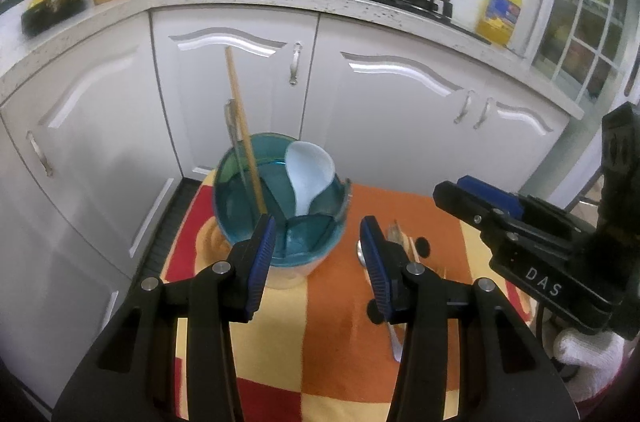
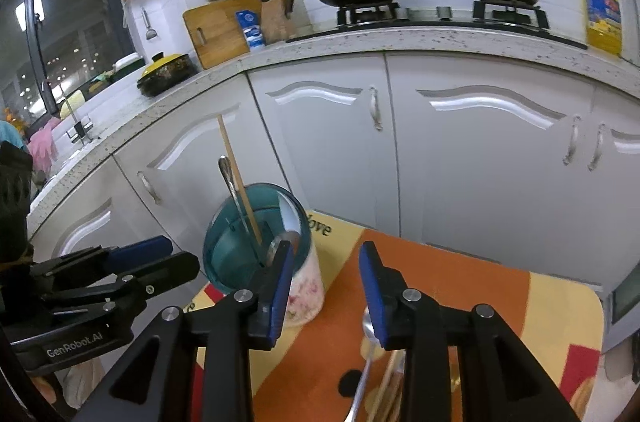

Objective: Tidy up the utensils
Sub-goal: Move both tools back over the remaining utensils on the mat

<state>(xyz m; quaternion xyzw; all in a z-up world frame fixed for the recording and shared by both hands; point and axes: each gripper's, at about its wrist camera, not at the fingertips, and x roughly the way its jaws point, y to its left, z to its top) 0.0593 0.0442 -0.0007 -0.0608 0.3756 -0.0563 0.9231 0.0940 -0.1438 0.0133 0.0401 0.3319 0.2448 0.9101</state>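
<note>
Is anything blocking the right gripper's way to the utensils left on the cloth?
Nothing visible does. The right gripper is open and holds nothing, just above the metal spoon and the chopsticks lying on the cloth. The utensil holder stands off to the left, and the left gripper is farther left.

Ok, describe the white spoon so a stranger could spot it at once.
Start at the orange and yellow cloth in front of the white cabinets and find the round teal utensil holder standing on it. The white spoon sits in its right-hand compartment, bowl up; its neighbours, a wooden chopstick and a metal handle, are thin sticks.
</note>
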